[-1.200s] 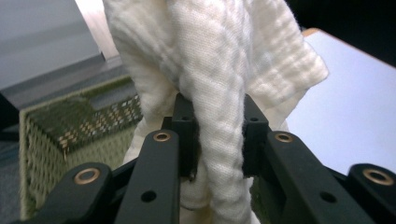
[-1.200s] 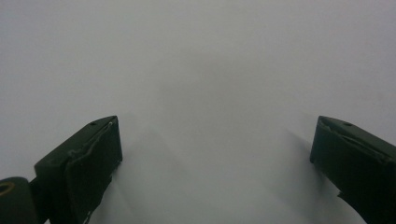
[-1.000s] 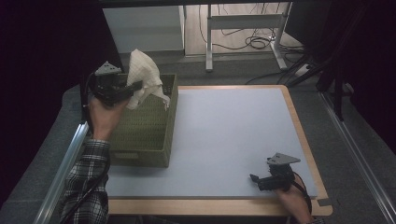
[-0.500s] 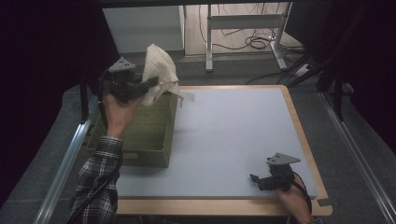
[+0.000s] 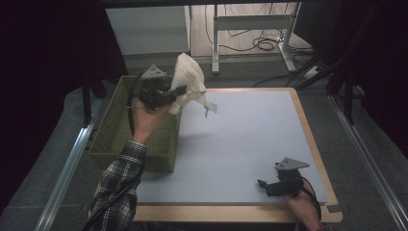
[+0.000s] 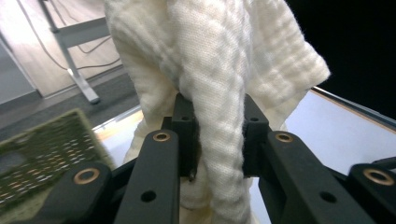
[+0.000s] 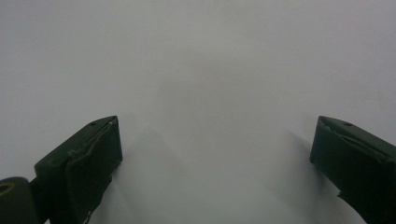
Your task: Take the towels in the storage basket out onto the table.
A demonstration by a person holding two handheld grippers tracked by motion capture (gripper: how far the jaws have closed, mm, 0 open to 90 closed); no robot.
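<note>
the left gripper (image 5: 179, 91) pinches a cream cloth (image 5: 190, 82) above the green basket (image 5: 113, 130); the right gripper (image 5: 262, 184) rests wide apart on the table (image 5: 250, 130), holding nothing.

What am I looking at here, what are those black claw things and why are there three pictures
A person sits at a table with a hand-held two-jaw gripper in each hand. The high view looks down from above. The other two pictures come from cameras riding on the grippers, looking along their black jaws.

The left gripper is shut on a white cloth, held in the air beside a green basket. In the left gripper view the cloth hangs pinched between the jaws.

The right gripper rests near the table's front edge with its jaws open and nothing between them; its view shows the bare grey mat.
</note>
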